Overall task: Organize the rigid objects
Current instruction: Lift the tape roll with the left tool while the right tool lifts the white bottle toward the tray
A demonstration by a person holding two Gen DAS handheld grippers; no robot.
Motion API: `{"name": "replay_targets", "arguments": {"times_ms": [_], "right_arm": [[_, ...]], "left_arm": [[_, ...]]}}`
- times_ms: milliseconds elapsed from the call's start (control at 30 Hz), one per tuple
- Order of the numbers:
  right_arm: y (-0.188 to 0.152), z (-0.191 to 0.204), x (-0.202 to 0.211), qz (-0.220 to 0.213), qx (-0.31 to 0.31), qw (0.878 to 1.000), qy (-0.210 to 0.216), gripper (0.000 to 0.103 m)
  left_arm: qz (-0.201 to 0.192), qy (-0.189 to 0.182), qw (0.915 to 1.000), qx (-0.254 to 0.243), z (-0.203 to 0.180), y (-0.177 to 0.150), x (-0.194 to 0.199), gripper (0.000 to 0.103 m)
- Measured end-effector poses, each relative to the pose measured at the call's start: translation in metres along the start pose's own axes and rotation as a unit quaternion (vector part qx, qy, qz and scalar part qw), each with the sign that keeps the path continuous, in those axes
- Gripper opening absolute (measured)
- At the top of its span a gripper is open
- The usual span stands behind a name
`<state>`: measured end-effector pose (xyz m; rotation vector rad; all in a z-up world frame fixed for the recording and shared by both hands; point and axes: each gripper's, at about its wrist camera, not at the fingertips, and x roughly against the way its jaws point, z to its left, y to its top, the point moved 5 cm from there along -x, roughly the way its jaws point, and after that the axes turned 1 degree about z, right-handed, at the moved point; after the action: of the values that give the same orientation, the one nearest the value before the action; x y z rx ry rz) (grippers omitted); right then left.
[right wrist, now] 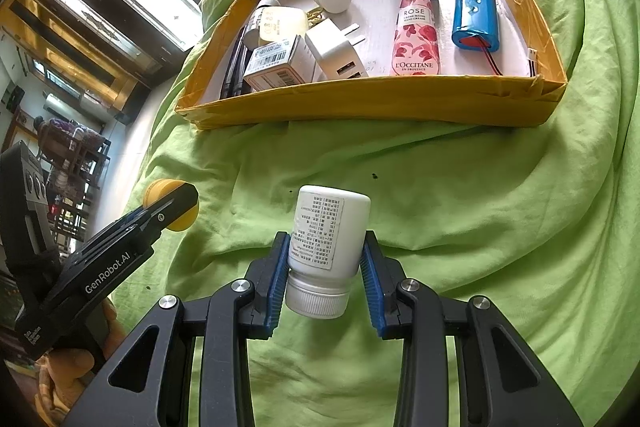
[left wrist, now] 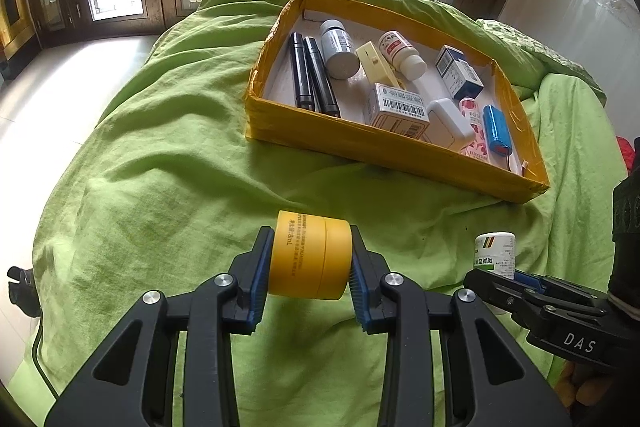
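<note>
In the left wrist view, the left claw (left wrist: 311, 269) squeezes a little yellow jar (left wrist: 310, 255) tight between its blue pads, above the green blanket (left wrist: 160, 163). The yellow box (left wrist: 384, 147) sits ahead, a bit right.

In the right wrist view, the right claw (right wrist: 325, 277) pinches a white bottle (right wrist: 326, 247), cap toward the camera. The box lies straight ahead.

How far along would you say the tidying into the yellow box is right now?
Mostly done: the yellow box already holds the pens, bottles, cartons, charger, hand cream and blue battery pack. In hand: the left claw grips a yellow jar, the right claw a white bottle. Both still need boxing.
</note>
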<state>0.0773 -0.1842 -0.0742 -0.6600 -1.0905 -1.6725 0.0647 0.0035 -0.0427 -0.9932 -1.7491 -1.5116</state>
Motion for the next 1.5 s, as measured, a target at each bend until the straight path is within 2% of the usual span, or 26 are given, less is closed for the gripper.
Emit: {"name": "replay_targets", "arguments": {"times_ms": [233, 500, 633, 833, 1267, 1500], "right_arm": [[0.002, 0.002, 0.004, -0.009, 0.005, 1.000, -0.002, 0.031], [0.018, 0.004, 0.026, -0.040, -0.002, 0.999, 0.017, 0.031], [0.028, -0.002, 0.039, -0.062, -0.012, 0.998, 0.017, 0.031], [0.036, -0.012, 0.041, -0.066, -0.031, 0.997, 0.019, 0.031], [0.050, -0.005, 0.053, -0.080, -0.026, 0.996, 0.032, 0.031], [0.073, -0.003, 0.061, -0.096, -0.035, 0.994, 0.040, 0.031]], "left_arm": [[-0.012, -0.002, 0.9999, 0.004, 0.001, 0.002, 0.007, 0.032], [-0.024, -0.025, 0.9991, 0.024, 0.005, 0.012, 0.018, 0.032], [-0.024, -0.028, 0.9991, 0.020, -0.001, 0.016, 0.018, 0.032], [-0.030, -0.025, 0.9992, 0.007, -0.010, 0.028, 0.020, 0.032], [-0.038, -0.017, 0.9990, -0.019, -0.028, 0.046, 0.018, 0.032], [-0.038, -0.018, 0.9988, -0.026, -0.031, 0.056, 0.015, 0.032]]}}
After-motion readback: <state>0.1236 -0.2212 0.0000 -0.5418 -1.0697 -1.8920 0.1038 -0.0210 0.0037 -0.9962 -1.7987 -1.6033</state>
